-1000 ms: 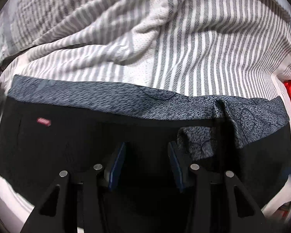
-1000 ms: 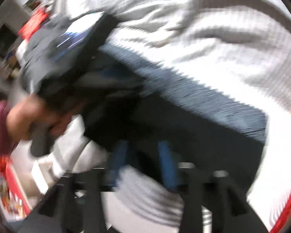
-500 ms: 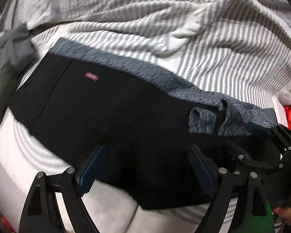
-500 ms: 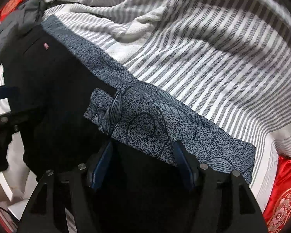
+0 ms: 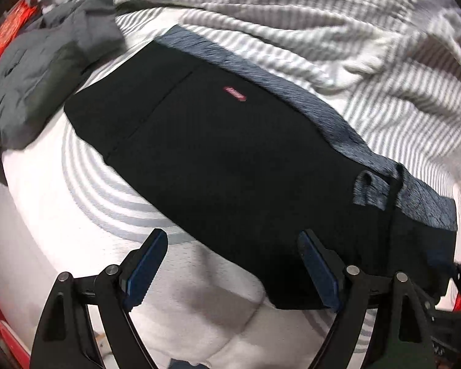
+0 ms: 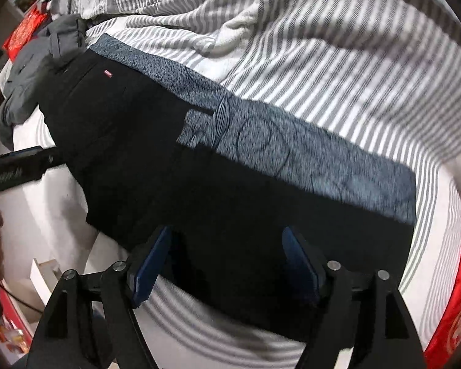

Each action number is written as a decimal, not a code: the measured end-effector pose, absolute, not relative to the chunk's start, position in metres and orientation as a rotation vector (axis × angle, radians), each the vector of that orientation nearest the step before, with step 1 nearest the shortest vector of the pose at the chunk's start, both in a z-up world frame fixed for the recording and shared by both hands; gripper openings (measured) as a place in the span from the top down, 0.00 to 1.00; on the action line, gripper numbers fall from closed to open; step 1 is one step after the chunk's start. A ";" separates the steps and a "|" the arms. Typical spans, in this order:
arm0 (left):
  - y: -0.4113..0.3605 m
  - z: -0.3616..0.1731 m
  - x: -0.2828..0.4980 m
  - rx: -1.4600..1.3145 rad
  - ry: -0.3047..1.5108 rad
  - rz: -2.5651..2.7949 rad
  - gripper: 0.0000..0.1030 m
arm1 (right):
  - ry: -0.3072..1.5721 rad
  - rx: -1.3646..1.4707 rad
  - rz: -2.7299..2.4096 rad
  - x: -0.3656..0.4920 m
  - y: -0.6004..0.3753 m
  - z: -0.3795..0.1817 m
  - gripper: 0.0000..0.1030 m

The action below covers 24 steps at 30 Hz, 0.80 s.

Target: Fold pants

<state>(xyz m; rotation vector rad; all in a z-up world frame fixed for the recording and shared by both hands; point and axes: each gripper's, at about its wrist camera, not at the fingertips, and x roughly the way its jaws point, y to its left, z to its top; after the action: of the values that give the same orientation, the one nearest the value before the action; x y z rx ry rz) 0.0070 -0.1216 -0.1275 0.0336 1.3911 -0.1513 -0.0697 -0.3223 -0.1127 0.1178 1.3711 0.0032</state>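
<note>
The pants (image 5: 230, 153) lie flat across the striped bedding (image 6: 338, 70), folded lengthwise into a long band with the patterned grey strip (image 6: 292, 150) along the far edge. My left gripper (image 5: 230, 261) and right gripper (image 6: 227, 258) both hover over the near edge, jaws spread wide, holding nothing. To fold well, I judge each should bite the near hem squarely through all layers, then lift together so the band doubles over without skewing.
</note>
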 end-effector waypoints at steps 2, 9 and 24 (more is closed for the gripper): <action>-0.110 -0.129 0.012 0.007 1.394 -0.154 0.15 | 1.370 0.124 -0.018 -0.074 -0.320 -0.108 0.24; -0.039 -0.121 0.048 -0.117 1.353 -0.142 0.15 | 1.338 0.243 -0.099 -0.045 -0.294 -0.105 0.24; 0.044 -0.171 0.107 -0.397 1.332 -0.241 0.19 | 1.388 0.302 -0.034 0.006 -0.204 -0.114 0.24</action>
<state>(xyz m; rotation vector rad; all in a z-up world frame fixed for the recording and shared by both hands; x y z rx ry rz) 0.1070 0.0442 -0.1712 -0.3975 1.3321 -0.2407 0.0062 -0.2045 -0.1135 0.3016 1.3878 -0.0338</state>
